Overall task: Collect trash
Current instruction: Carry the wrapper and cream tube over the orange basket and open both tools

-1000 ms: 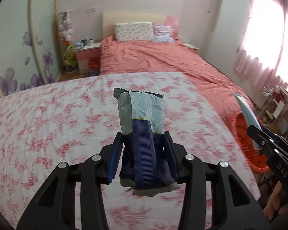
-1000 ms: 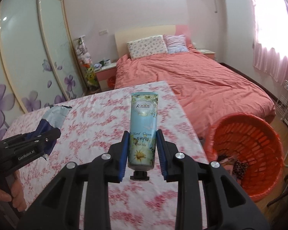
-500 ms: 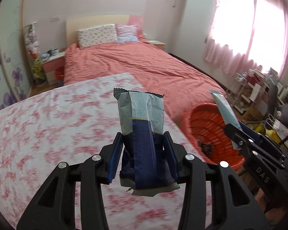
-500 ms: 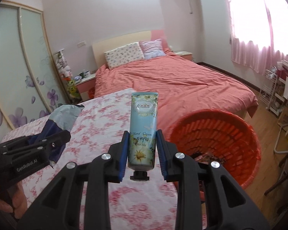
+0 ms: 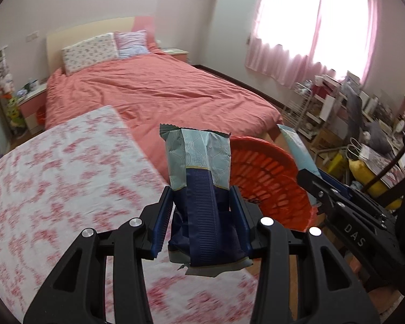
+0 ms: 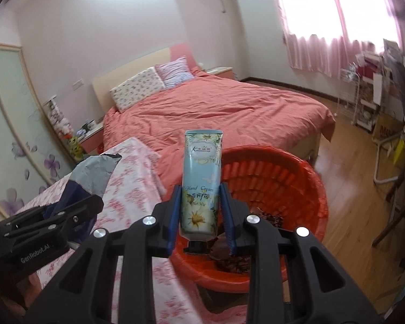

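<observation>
the snack wrapper [image 5: 199,189] looks like crinkly foil. the hand cream tube [image 6: 201,186] is smooth shiny plastic. the orange basket [image 6: 305,189] is plastic.

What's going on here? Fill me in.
A person is collecting trash with a tool in each hand. The left tool is shut on a blue and grey snack wrapper; the right tool is shut on a hand cream tube. Both are held near the orange basket beside the floral-covered table, nothing dropped in yet.

I am in a home bedroom. A coral-covered bed [image 6: 216,113] with two pillows [image 6: 137,89] lies far ahead; pink curtains [image 5: 310,27] hang right.
</observation>
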